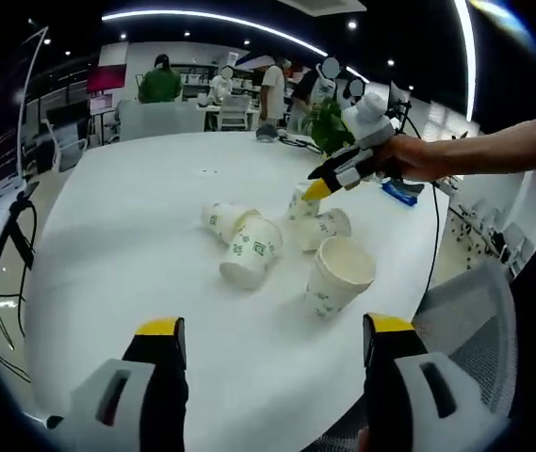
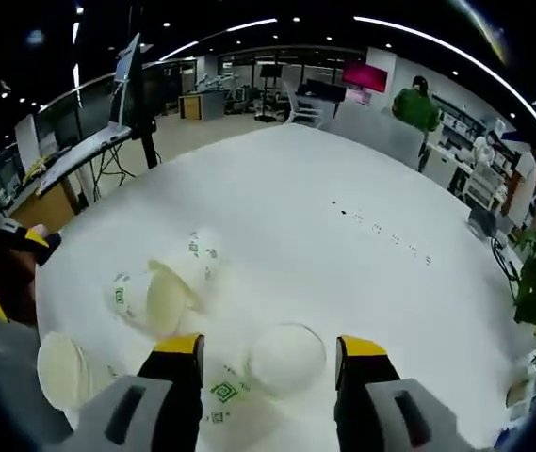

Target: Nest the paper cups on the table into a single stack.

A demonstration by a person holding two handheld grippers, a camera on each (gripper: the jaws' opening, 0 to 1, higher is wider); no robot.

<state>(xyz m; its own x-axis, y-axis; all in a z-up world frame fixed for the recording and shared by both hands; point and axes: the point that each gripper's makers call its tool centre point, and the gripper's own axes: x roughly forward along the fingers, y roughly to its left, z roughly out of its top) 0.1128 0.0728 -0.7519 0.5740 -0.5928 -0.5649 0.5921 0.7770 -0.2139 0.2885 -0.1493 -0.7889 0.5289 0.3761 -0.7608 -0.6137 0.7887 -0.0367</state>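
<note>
Several white paper cups with green print lie in a loose cluster on the round white table point(image 1: 126, 217). One cup point(image 1: 338, 273) leans with its mouth up, nearest my left gripper point(image 1: 275, 330), which is open and well short of the cluster. Two more cups point(image 1: 251, 250) lie on their sides. A hand holds my right gripper point(image 1: 319, 185) just above a small cup point(image 1: 302, 202) at the far side. In the right gripper view, that cup point(image 2: 286, 356) sits between the spread jaws of the open right gripper point(image 2: 269, 348). Other cups point(image 2: 145, 299) lie to its left, and the left gripper point(image 2: 18, 268) is at the edge.
A grey chair point(image 1: 470, 320) stands at the table's near right edge. A potted plant point(image 1: 329, 122) and a blue object point(image 1: 401, 193) sit at the far right rim. People stand by desks behind. Bare tabletop point(image 2: 343, 188) stretches beyond the cups.
</note>
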